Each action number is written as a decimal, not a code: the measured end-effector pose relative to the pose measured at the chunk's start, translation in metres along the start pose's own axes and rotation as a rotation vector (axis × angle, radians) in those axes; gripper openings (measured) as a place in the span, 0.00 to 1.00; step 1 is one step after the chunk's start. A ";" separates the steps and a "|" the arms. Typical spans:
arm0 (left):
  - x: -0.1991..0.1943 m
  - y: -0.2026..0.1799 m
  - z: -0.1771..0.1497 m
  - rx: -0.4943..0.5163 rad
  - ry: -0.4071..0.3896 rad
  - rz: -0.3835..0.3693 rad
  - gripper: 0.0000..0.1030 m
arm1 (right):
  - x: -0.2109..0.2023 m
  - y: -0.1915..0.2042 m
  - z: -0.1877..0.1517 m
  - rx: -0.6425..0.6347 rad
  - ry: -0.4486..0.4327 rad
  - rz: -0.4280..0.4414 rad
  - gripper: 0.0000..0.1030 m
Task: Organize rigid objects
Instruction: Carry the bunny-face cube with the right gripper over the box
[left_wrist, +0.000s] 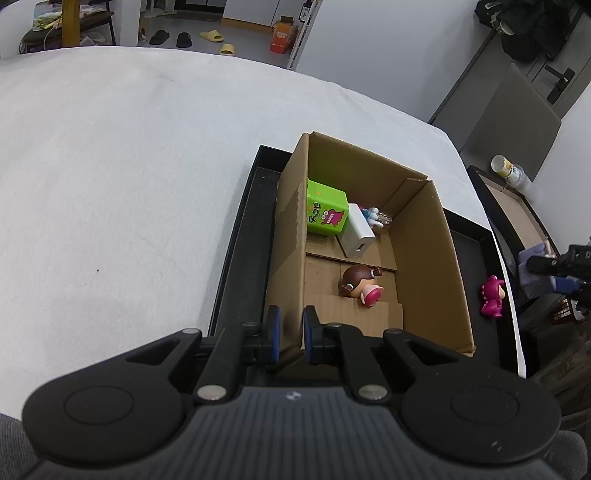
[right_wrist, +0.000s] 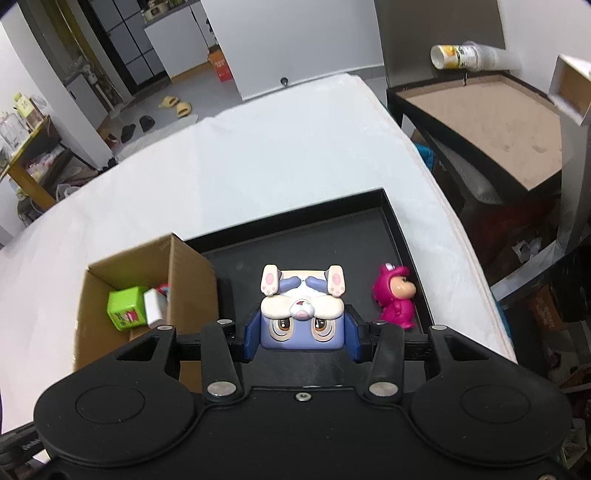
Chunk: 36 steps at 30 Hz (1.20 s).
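Fingers (right_wrist: 251, 338) of right gripper (right_wrist: 302, 338) clamp upside-down rabbit toy (right_wrist: 302, 317), ears apparently forward; left gripper (left_wrist: 291, 334) narrowly parted.

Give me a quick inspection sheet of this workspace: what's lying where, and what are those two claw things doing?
Surface: white cloth-covered table carrying a black shallow tray.
Job's things: open brown cardboard box stands in the tray, holding a green printed cube, a white charger block and a brown-haired doll figure; a pink dinosaur-suit figure stands on the tray outside the box.
Clutter: nothing seen.
Grippers: left gripper straddles the box's near wall, jaws narrowly apart; right gripper clamps a purple-and-cream bunny figure.
Cables: nothing seen.
Surroundings: slippers on the floor, brown-topped side table.
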<state>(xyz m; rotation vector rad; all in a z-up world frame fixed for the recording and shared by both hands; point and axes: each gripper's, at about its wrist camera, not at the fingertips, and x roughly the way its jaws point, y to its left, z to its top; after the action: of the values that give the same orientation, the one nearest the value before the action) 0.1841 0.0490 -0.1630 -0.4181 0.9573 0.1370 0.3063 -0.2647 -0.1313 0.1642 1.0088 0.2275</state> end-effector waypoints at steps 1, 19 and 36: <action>-0.001 0.000 0.000 0.002 -0.002 -0.002 0.11 | -0.003 0.001 0.001 -0.002 -0.006 0.000 0.42; -0.007 0.006 -0.001 -0.018 -0.010 -0.033 0.11 | -0.030 0.059 0.005 -0.132 -0.043 0.084 0.42; -0.005 0.011 -0.001 -0.018 -0.006 -0.063 0.11 | -0.010 0.136 0.002 -0.330 -0.008 0.120 0.42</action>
<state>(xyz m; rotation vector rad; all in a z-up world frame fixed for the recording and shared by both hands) 0.1776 0.0589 -0.1624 -0.4640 0.9363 0.0895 0.2874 -0.1360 -0.0892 -0.0751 0.9402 0.4978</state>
